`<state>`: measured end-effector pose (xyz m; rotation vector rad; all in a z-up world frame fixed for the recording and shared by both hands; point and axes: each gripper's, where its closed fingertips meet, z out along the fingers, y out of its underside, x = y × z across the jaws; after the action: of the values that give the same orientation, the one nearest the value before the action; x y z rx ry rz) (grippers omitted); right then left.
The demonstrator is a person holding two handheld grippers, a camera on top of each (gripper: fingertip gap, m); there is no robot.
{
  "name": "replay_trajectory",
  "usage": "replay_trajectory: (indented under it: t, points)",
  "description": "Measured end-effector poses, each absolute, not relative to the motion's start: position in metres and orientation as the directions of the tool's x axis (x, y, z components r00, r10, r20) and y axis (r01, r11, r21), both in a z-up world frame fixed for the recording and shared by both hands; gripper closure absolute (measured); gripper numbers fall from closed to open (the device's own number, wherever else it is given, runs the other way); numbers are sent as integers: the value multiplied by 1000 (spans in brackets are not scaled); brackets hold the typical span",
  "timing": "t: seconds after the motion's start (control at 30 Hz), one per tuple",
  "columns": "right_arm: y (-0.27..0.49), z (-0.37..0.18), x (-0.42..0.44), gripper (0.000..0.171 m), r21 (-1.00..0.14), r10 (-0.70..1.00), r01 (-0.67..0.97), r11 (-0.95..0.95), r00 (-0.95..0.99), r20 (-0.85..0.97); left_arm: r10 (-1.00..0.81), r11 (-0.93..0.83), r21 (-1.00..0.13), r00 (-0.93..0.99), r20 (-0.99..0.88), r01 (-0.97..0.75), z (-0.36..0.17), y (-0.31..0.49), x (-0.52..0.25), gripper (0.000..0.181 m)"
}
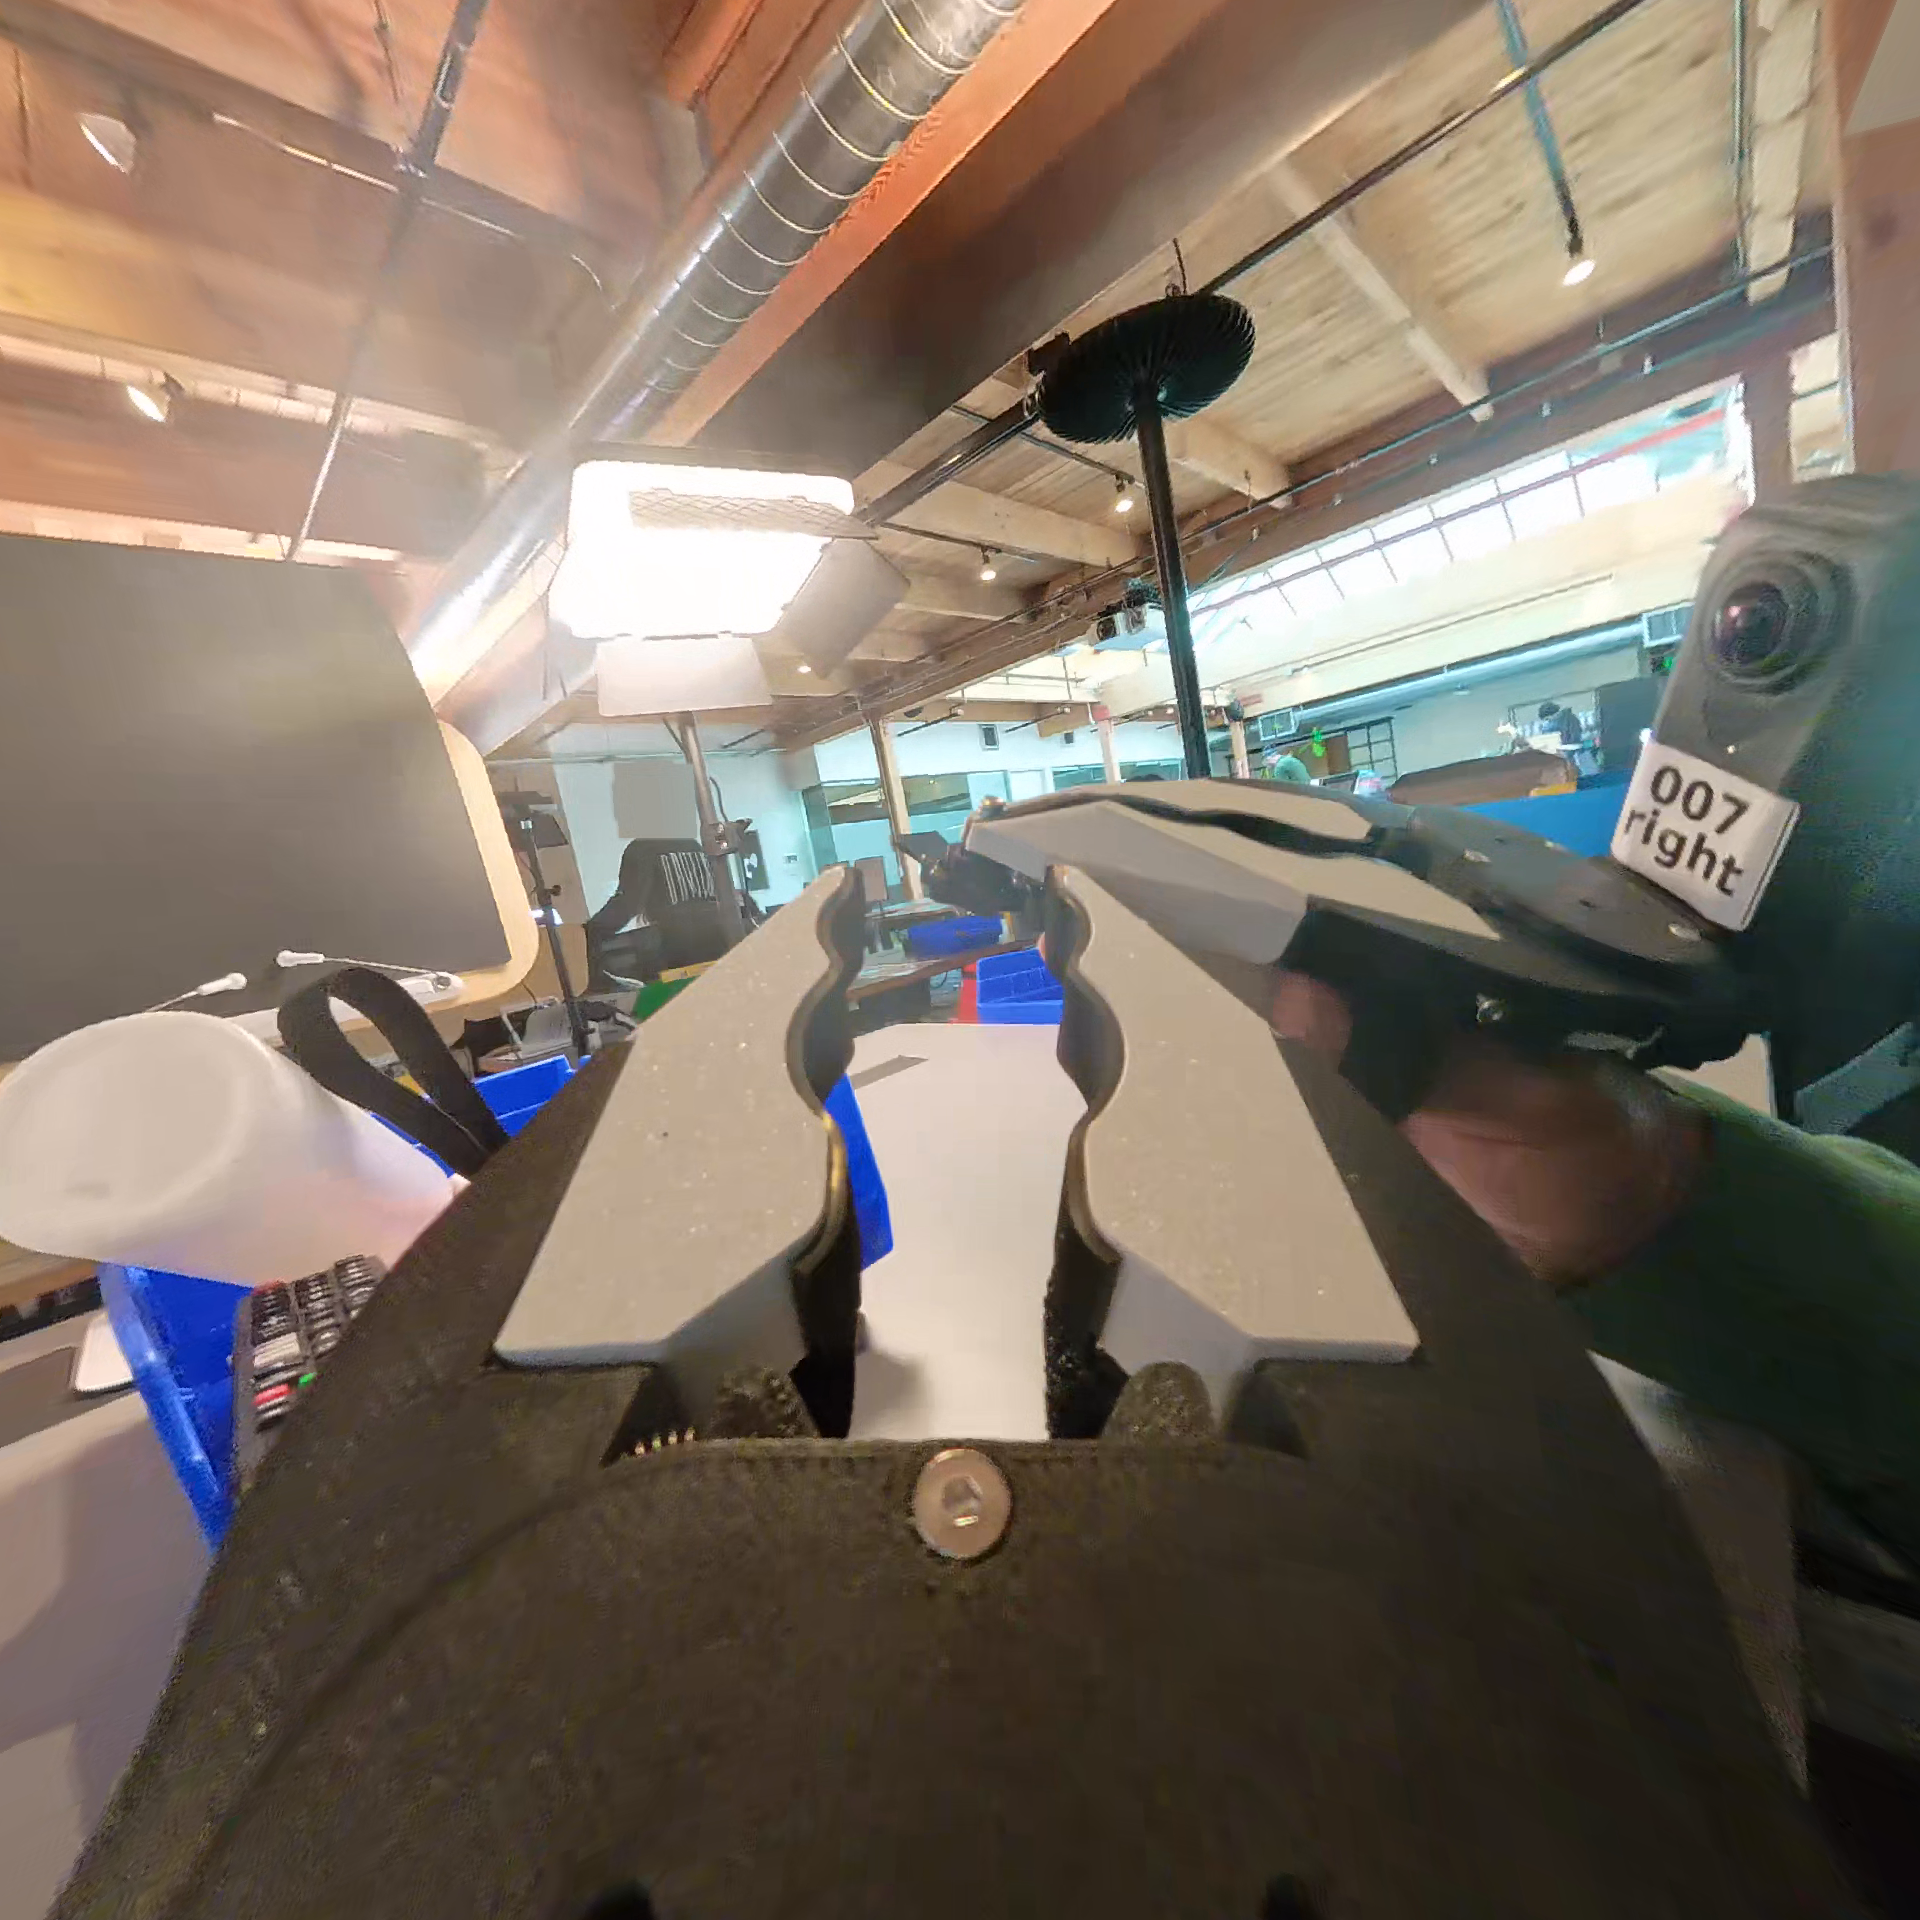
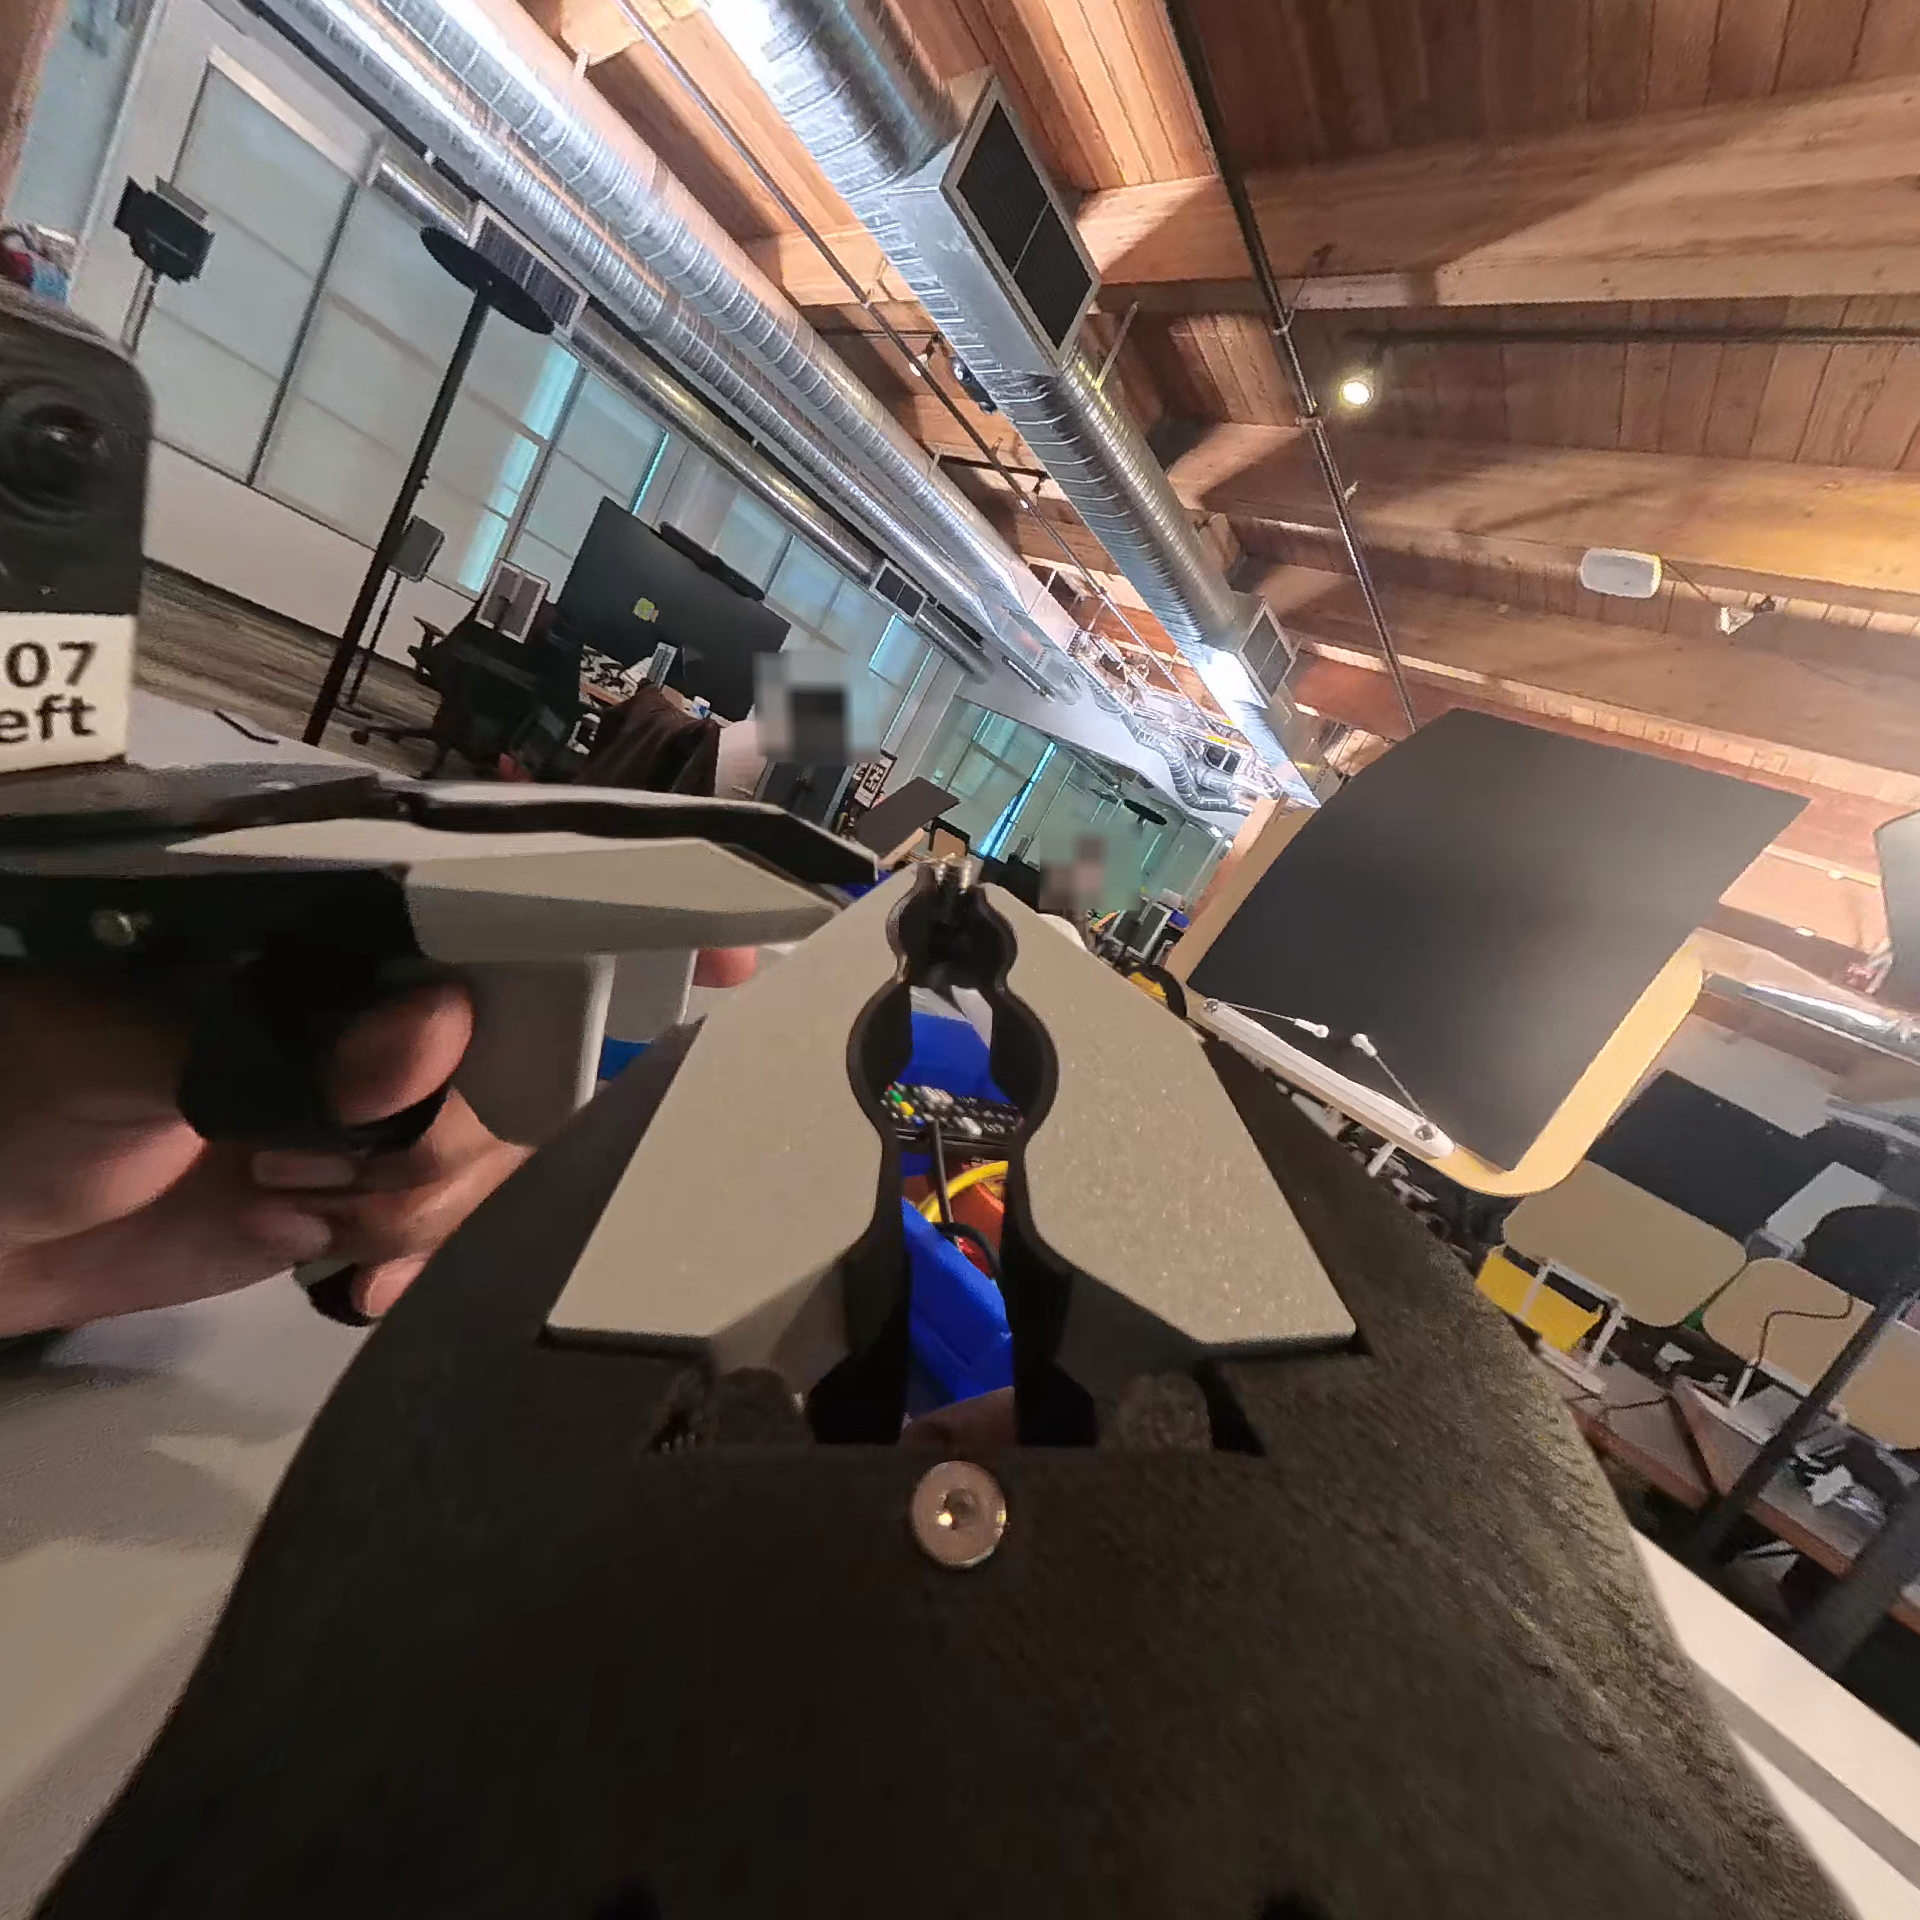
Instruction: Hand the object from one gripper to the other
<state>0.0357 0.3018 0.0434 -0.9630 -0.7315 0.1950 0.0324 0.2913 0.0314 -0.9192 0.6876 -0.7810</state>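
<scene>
Right wrist view: right gripper (image 2: 951,896) has its fingers pinched nearly together at the tips, clamping the object (image 2: 949,920). The object is tiny: a black knob-like body with a short silver threaded stud poking out past the fingertips. Most of it is hidden in the notch between the pads, so its full shape is unclear. It is held up in the air, above the blue bin (image 2: 951,1309) seen through the finger gap. A remote (image 2: 951,1107) with coloured buttons also shows through the gap.

Left gripper (image 2: 831,899) comes in side-on from the left edge, tip just beside the right gripper's tip and the object; I cannot tell whether it touches. Left hand (image 2: 156,1143) wraps its black handle.

Left wrist view: left gripper (image 1: 954,904) is spread wide with nothing between the fingers, only the white table (image 1: 956,1195) visible through the gap. Right gripper (image 1: 982,826) crosses from the right, its tip just above and between the left fingertips. Only a small yellowish-metal speck of the object (image 1: 992,802) shows at that tip. Right hand (image 1: 1507,1143), in a green sleeve, holds the handle.

At left, a blue bin (image 1: 166,1340) holds a remote (image 1: 291,1340), a white cup (image 1: 197,1132) lying tilted, and a black strap (image 1: 384,1049).
</scene>
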Motion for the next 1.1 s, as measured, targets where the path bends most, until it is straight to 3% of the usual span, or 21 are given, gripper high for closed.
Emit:
replay_trajectory:
  t: [0.27, 0.57, 0.8, 1.1]
  points:
    - [299, 46, 37, 164, -844, 550, 59, 532, 734, 398, -776, 419, -889, 581, -246, 183, 23, 297, 40, 141]
    - [293, 38, 24, 164, -847, 595, 77, 525, 678, 431, -705, 494, -862, 633, -321, 113, 23, 297, 40, 143]
    - [293, 35, 21, 164, -848, 603, 84, 523, 666, 438, -685, 519, -850, 637, -354, 86, 22, 294, 41, 156]
    - [295, 40, 26, 163, -843, 571, 77, 532, 702, 425, -702, 436, -894, 661, -265, 105, 19, 309, 32, 157]
